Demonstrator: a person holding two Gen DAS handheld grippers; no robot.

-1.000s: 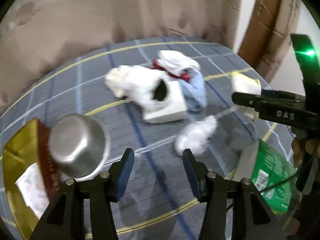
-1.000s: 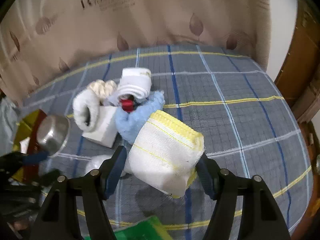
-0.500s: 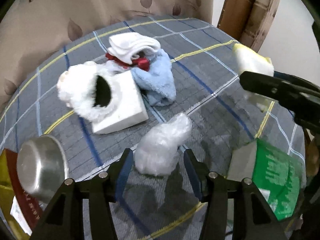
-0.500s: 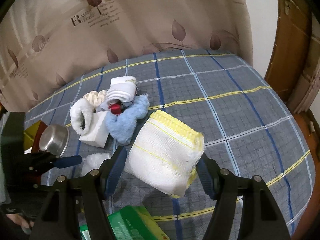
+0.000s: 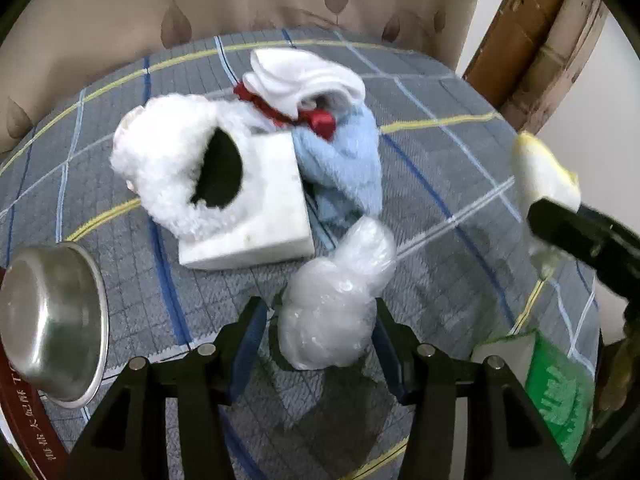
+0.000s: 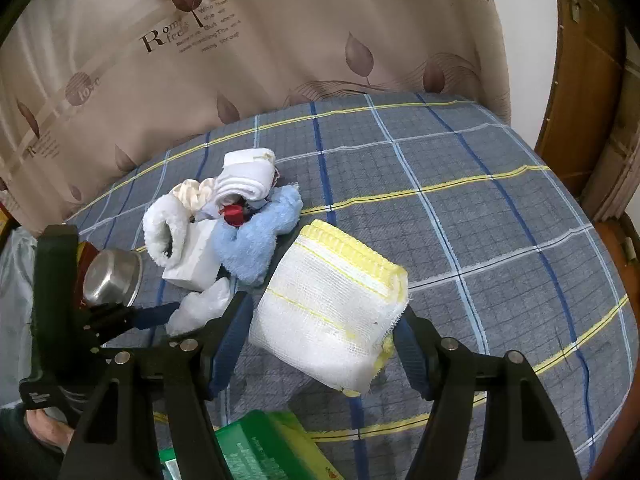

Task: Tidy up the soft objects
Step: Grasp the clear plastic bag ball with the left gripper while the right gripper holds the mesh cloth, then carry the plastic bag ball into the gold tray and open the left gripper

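Note:
A crumpled clear plastic bag (image 5: 336, 304) lies on the plaid tablecloth (image 5: 440, 208). My left gripper (image 5: 318, 340) stands open around it, with a gap at the left finger. Just beyond is a pile: a fluffy white piece (image 5: 168, 168) on a white foam block (image 5: 264, 220), a light blue towel (image 5: 344, 164), a rolled white cloth (image 5: 304, 76) and a red ribbon (image 5: 316, 120). My right gripper (image 6: 322, 320) is shut on a folded white gauze cloth with yellow edging (image 6: 328, 300), held above the table to the right of the pile (image 6: 224, 216).
An upturned steel bowl (image 5: 52, 320) rests on a red and gold box (image 5: 24, 408) at the left. A green packet (image 5: 556, 392) lies near the front edge. A leaf-print curtain (image 6: 280, 40) hangs behind the table and a wooden door frame (image 6: 580, 80) stands at the right.
My left gripper came down and forward onto the plastic bag, which now sits between its fingers. The right gripper kept the gauze cloth and barely moved.

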